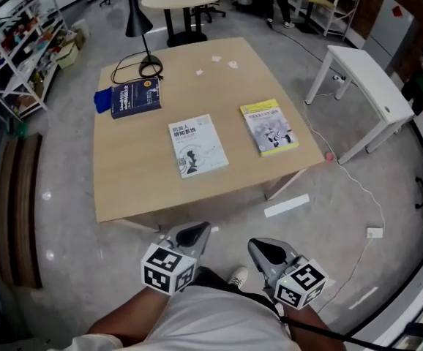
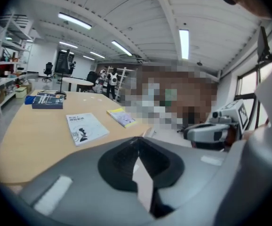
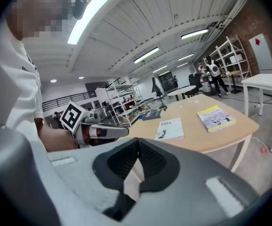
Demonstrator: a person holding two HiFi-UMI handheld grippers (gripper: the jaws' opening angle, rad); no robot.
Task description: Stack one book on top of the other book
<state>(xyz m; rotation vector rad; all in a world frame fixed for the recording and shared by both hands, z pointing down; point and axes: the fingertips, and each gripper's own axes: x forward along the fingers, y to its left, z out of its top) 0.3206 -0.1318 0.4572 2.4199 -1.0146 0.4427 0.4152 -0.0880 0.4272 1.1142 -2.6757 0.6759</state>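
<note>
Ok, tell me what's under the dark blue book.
At the left edge of the dark blue book a blue object pokes out. Whether it runs under the book or just touches it is covered. Otherwise the book lies on the table.

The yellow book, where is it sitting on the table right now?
In the head view the yellow book lies flat on the right side of the wooden table, near its right edge, right of the white book and apart from it.
</note>
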